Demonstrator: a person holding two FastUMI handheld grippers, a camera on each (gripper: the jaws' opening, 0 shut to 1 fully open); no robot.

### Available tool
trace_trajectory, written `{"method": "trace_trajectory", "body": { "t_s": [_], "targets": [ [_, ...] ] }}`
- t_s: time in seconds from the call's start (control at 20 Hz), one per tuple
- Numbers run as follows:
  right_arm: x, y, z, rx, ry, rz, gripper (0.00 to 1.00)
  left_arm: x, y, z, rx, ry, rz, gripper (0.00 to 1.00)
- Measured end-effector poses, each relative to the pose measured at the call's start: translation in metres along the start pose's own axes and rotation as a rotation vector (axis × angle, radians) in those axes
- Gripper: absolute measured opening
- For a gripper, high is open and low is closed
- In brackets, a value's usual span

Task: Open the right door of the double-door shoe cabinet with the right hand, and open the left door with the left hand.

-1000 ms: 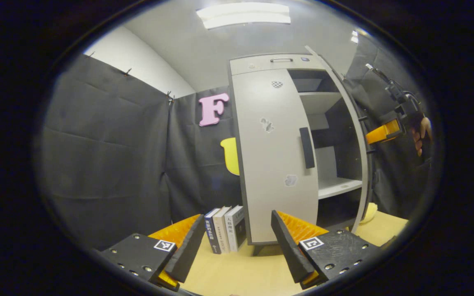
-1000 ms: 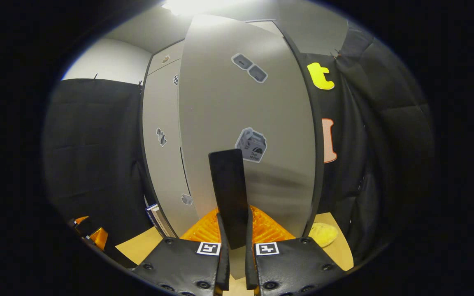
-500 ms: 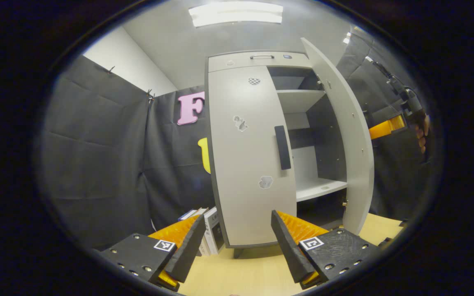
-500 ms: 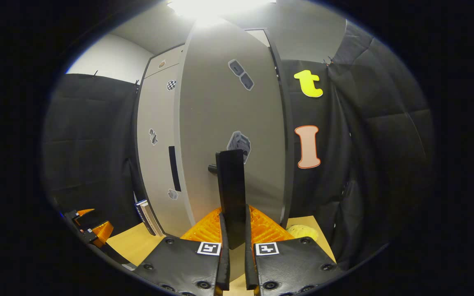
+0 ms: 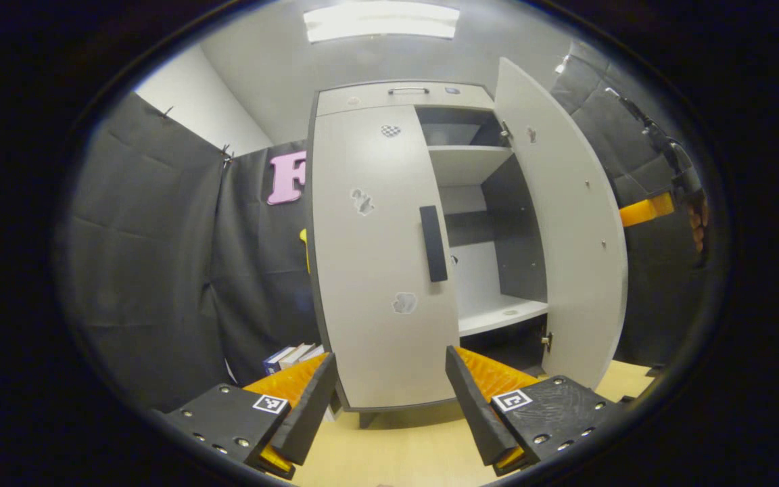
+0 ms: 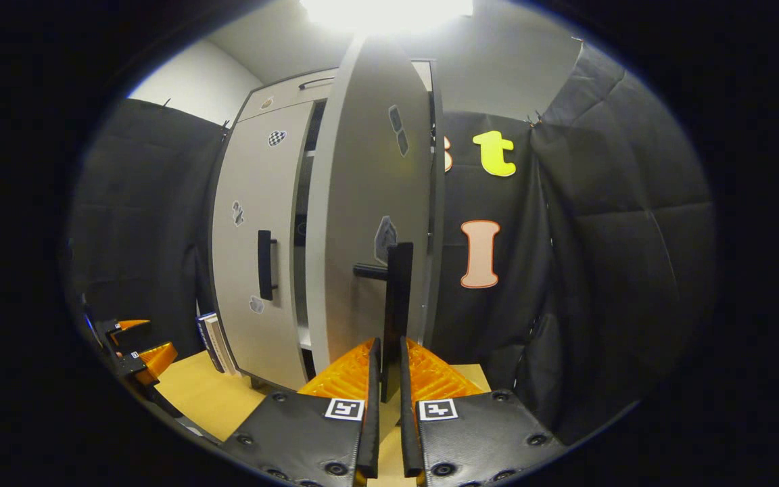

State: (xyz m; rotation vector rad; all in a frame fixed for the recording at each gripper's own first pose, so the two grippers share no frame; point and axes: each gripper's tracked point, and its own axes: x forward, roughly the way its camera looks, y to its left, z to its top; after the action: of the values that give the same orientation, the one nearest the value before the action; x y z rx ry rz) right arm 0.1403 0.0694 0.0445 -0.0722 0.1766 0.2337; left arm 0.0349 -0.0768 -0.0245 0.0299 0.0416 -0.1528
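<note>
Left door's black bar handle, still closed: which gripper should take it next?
Left. The left gripper is open and faces the grey left door, whose black bar handle sits above its fingers. The right gripper is shut on the swung-out right door's handle.

perhaps print on book spines (image 5: 291, 355), illegible

Your right gripper (image 6: 386, 406) has swung the right door (image 5: 565, 223) much wider over the last second: from nearly edge-on in the left gripper view, it now shows its whole inner face. The shelves (image 5: 470, 162) have come into fuller view. Your left gripper (image 5: 389, 399) seems to have drifted rightward, since the books (image 5: 288, 355) have slid mostly behind its finger.
</note>
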Motion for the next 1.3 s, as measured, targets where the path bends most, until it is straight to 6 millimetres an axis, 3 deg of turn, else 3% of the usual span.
{"method": "trace_trajectory", "body": {
  "t_s": [0.25, 0.4, 0.5, 0.7, 0.75, 0.8, 0.85, 0.9, 1.0, 1.1, 1.3],
  "targets": [
    [0.001, -0.015, -0.004, 0.007, -0.002, -0.08, 0.15, -0.001, -0.013, 0.006, -0.001, -0.009, -0.02, 0.94],
    [0.002, -0.057, -0.005, 0.009, 0.004, -0.175, 0.12, -0.001, -0.018, 0.009, -0.007, -0.01, -0.023, 0.93],
    [0.0, -0.049, -0.004, 0.071, -0.004, -0.139, 0.06, 0.003, -0.019, 0.011, -0.008, -0.015, -0.023, 0.94],
    [-0.013, -0.048, -0.01, 0.078, -0.014, -0.144, 0.07, 0.016, -0.031, 0.024, -0.014, -0.027, -0.046, 0.94],
    [-0.021, -0.05, -0.013, 0.073, -0.012, -0.152, 0.07, 0.021, -0.034, 0.03, -0.015, -0.035, -0.053, 0.93],
    [-0.026, -0.053, -0.017, 0.07, -0.007, -0.162, 0.0, 0.028, -0.037, 0.037, -0.016, -0.044, -0.059, 0.94],
    [-0.033, -0.059, -0.02, 0.069, -0.004, -0.176, 0.07, 0.035, -0.039, 0.044, -0.017, -0.056, -0.067, 0.93],
    [-0.039, -0.064, -0.023, 0.068, 0.001, -0.193, 0.0, 0.04, -0.042, 0.051, -0.021, -0.066, -0.073, 0.95],
    [-0.055, -0.074, -0.03, 0.067, 0.01, -0.221, 0.15, 0.054, -0.051, 0.064, -0.041, -0.076, -0.092, 0.93],
    [-0.069, -0.085, -0.036, 0.059, 0.023, -0.249, 0.15, 0.068, -0.055, 0.076, -0.058, -0.095, -0.1, 0.94],
    [-0.089, -0.102, -0.044, 0.064, 0.015, -0.298, 0.96, 0.097, -0.06, 0.097, -0.048, -0.12, -0.1, 0.93]
  ]
}}
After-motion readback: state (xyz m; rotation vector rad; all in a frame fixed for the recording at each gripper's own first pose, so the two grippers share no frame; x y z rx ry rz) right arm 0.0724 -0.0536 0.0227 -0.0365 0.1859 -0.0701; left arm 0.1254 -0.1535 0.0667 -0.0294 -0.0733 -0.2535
